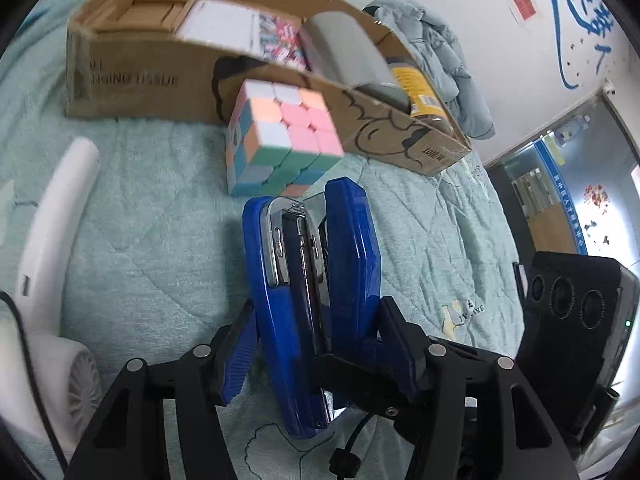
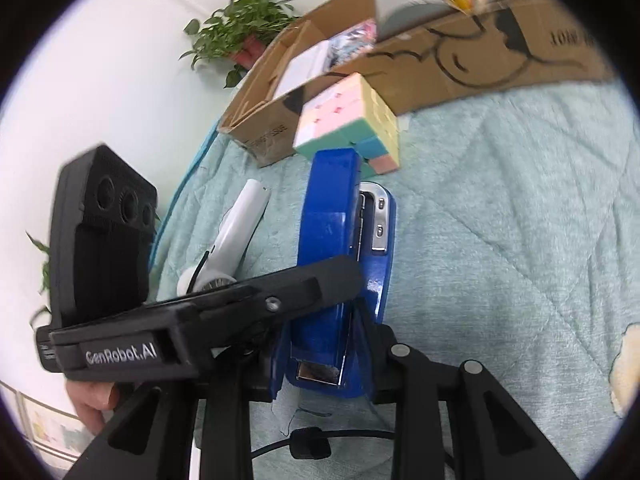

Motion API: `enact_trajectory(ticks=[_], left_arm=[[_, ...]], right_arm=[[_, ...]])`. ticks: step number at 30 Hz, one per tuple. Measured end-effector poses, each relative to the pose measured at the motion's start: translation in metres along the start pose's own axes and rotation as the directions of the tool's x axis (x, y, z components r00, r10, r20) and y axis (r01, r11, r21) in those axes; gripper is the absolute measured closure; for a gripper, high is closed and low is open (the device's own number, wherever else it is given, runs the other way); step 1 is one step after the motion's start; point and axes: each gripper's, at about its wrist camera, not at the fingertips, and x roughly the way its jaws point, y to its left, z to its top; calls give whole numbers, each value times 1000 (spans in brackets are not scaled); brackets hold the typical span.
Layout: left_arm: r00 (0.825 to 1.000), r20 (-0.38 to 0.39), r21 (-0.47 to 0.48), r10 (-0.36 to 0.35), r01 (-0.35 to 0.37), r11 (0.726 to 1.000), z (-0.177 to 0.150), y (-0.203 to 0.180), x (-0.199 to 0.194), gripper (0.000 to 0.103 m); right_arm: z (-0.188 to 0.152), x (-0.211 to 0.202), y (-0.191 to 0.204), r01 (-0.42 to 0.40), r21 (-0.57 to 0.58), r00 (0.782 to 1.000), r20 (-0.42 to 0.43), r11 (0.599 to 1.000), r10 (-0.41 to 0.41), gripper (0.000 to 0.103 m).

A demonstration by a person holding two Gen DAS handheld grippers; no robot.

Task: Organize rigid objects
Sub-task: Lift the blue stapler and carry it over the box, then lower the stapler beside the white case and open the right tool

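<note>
My left gripper [image 1: 316, 344] and right gripper [image 2: 324, 356] both clamp the blue stapler [image 1: 308, 280] above the quilt [image 1: 160, 220], jaws narrowed on its sides, pastel cube [image 1: 280, 136] just ahead, beside the cardboard box [image 1: 140, 76].

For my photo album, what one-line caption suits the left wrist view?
Blue stapler gripped from both sides, with a pastel puzzle cube and cardboard box ahead on a green quilt.

Motion is blurring the cardboard box [image 1: 132, 76], and the print on it is staying unreadable; the frame edge is cutting off the white hair dryer [image 1: 52, 248].
</note>
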Motion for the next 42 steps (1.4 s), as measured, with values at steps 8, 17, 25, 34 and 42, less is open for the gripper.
enact_trajectory(ticks=[8, 17, 25, 34, 42], left_arm=[[987, 158, 75, 4, -16, 997, 24, -29, -52, 47], [968, 253, 156, -5, -36, 987, 91, -49, -79, 47], [972, 236, 185, -14, -31, 982, 178, -42, -71, 47], [993, 116, 101, -32, 20, 995, 257, 6, -13, 47], [998, 2, 42, -60, 60, 997, 256, 36, 40, 47]], right_arm=[[17, -29, 43, 96, -195, 984, 164, 976, -64, 75], [72, -42, 61, 151, -267, 959, 275, 952, -75, 75], [134, -34, 59, 168, -252, 955, 281, 953, -94, 75], [194, 9, 31, 185, -184, 972, 182, 965, -152, 75], [189, 38, 13, 262, -157, 964, 97, 952, -249, 75]])
